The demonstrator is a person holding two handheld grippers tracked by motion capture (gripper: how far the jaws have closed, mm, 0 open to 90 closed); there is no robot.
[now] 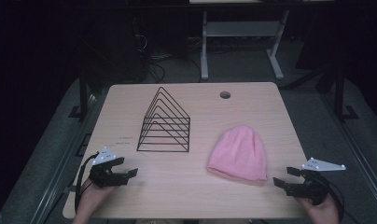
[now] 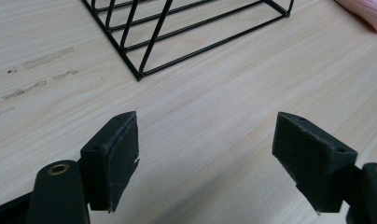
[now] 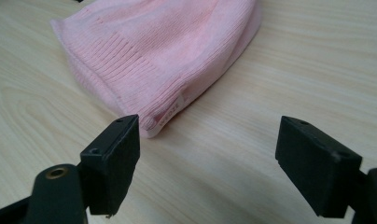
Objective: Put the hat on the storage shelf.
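A pink knitted beanie [image 1: 239, 153] lies flat on the wooden table [image 1: 196, 196], right of centre. A black wire rack [image 1: 164, 122] with triangular ends stands left of centre. My left gripper [image 1: 129, 169] rests near the front left corner, open, nothing between its jaws; in the left gripper view [image 2: 205, 154] it points at the rack's [image 2: 186, 32] near corner. My right gripper [image 1: 283, 176] sits near the front right, open and empty, just right of the beanie's brim corner. In the right gripper view [image 3: 207, 154] the beanie's [image 3: 158, 51] brim corner with a small label lies just beyond the left jaw.
A round cable hole [image 1: 225, 94] sits near the table's far edge. Behind the table stand a white desk frame [image 1: 242, 42] and loose cables on the dark floor. Faint scuff marks [image 2: 37, 70] mark the wood left of the rack.
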